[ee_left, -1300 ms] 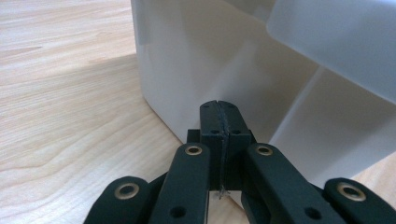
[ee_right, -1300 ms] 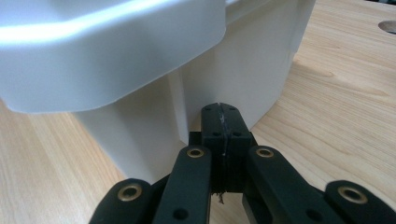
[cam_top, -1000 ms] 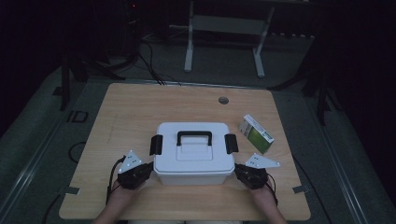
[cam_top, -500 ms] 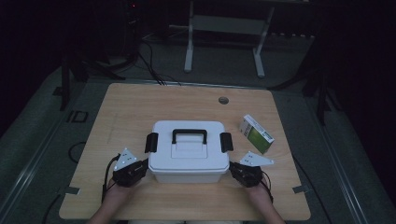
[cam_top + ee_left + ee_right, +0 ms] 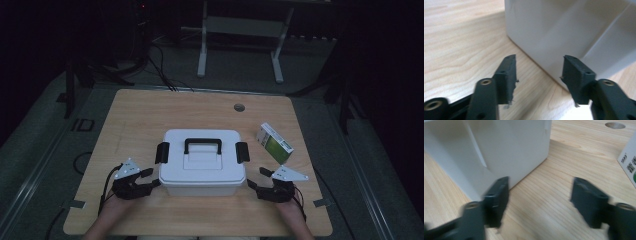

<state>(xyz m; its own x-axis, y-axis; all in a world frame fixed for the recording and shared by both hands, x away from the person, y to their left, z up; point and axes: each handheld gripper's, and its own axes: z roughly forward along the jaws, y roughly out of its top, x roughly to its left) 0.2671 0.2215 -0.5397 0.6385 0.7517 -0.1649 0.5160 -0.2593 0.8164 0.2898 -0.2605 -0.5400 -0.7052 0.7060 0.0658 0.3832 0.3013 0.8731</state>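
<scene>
Over the last second the white box has slid toward the table's near edge, flanked by left gripper and right gripper, jaws apart, so repositioning appears underway.

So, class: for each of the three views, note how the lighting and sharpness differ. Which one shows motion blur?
High view: dim, with dark surroundings, though the white box stands out. Left gripper view: bright, left claw fairly crisp, box wall soft. Right gripper view: bright, but the right claw is smeared by motion blur.
</scene>
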